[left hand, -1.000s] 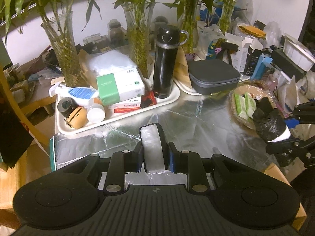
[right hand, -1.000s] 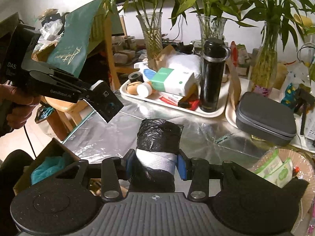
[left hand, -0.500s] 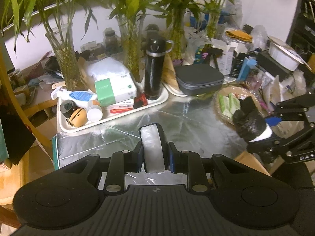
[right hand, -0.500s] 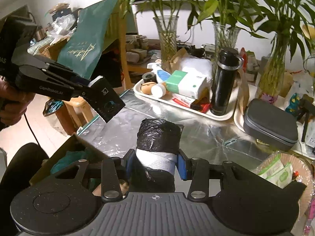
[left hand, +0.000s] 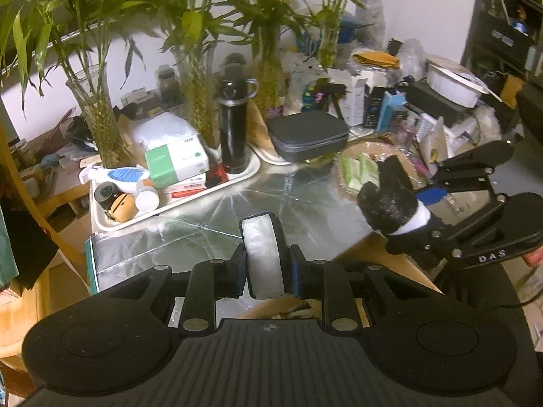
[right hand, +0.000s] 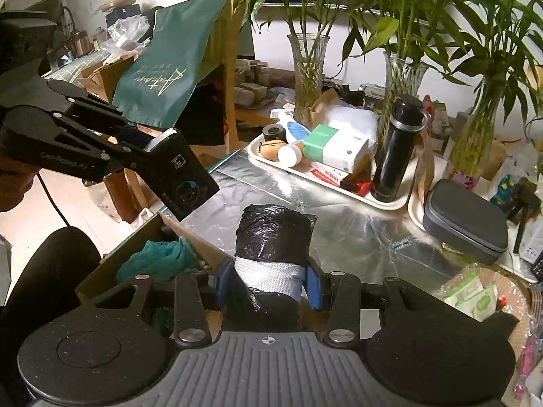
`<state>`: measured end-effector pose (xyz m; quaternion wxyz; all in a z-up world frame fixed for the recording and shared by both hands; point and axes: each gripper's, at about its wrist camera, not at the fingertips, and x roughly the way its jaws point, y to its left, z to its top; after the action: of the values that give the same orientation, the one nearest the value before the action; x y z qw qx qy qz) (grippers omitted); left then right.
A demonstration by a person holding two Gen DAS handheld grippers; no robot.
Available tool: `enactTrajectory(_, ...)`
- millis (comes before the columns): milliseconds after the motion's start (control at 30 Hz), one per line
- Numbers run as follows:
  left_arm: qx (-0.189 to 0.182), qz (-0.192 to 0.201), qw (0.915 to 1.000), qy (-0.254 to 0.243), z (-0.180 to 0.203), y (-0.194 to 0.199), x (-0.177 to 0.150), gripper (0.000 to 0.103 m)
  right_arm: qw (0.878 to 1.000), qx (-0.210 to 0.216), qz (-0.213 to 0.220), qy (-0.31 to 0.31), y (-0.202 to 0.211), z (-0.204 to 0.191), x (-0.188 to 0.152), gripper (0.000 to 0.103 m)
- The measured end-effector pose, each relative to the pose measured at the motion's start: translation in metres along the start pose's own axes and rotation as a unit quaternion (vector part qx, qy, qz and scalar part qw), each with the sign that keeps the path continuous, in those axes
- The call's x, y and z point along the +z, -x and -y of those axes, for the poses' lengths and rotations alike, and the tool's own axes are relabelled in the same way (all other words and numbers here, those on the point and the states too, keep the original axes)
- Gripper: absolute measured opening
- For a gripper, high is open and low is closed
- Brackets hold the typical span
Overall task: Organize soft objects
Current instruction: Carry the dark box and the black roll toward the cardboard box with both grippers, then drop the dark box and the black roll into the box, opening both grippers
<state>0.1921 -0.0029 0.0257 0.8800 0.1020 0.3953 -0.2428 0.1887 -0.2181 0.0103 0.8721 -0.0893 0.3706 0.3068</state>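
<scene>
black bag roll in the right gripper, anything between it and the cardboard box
Nothing visible blocks it. The black bag roll is clamped in the right gripper, and the open cardboard box with teal cloth sits just below-left.

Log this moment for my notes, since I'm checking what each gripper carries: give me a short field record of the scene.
left gripper: shut on white packet
right gripper: shut on black bag roll, grey band around it
cardboard box: open, below both grippers at the table edge, teal cloth inside
table: silver foil cover
white tray: holds black flask, green-white box
grey case: closed
</scene>
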Motion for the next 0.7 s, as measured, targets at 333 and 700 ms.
enactTrajectory(333, -0.034, -0.013, 0.999, -0.026, 0.03, 0.013, -0.026, 0.025, 1.0, 0.006, -0.008, 0.007, 0.013, -0.014, -0.02, 0.047)
enactTrajectory(700, -0.081, -0.075, 0.9931, -0.04, 0.05, -0.015, -0.065, 0.029, 1.0, 0.012, -0.017, 0.011, 0.019, -0.025, -0.036, 0.047)
